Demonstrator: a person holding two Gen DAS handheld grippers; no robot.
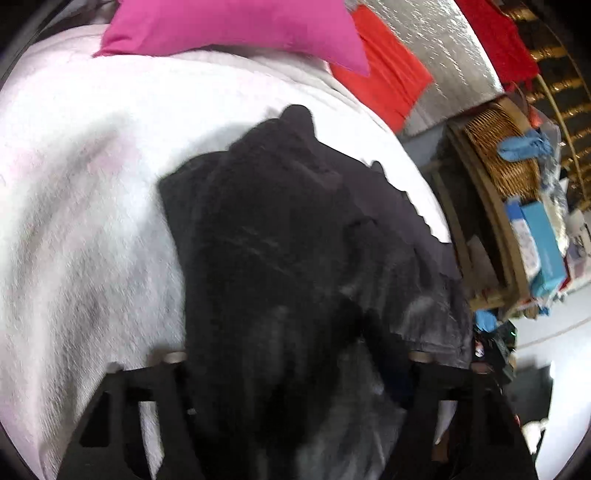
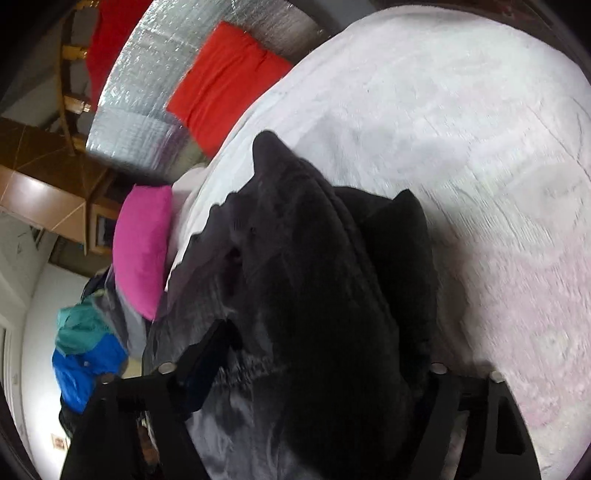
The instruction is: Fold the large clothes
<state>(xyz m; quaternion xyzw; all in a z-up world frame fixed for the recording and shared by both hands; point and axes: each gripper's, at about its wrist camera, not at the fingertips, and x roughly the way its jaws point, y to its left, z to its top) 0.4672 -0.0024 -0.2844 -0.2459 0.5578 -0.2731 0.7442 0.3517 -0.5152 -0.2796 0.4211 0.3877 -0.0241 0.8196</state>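
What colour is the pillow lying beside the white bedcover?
Bright pink pillow; the left wrist view shows it best.

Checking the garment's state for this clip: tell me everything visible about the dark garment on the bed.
The dark charcoal-black fabric garment lies bunched and creased, not flat or neatly folded, on the white bed cover. It looks soft and thick, with greyer, slightly shiny folds at its near end. It runs from mid-bed toward both cameras, passing between the fingers of the left tongs and right tongs. Blur hides any grip.

Garment (image 1: 280, 236) on bed (image 1: 92, 184); pillow (image 1: 236, 26) behind.
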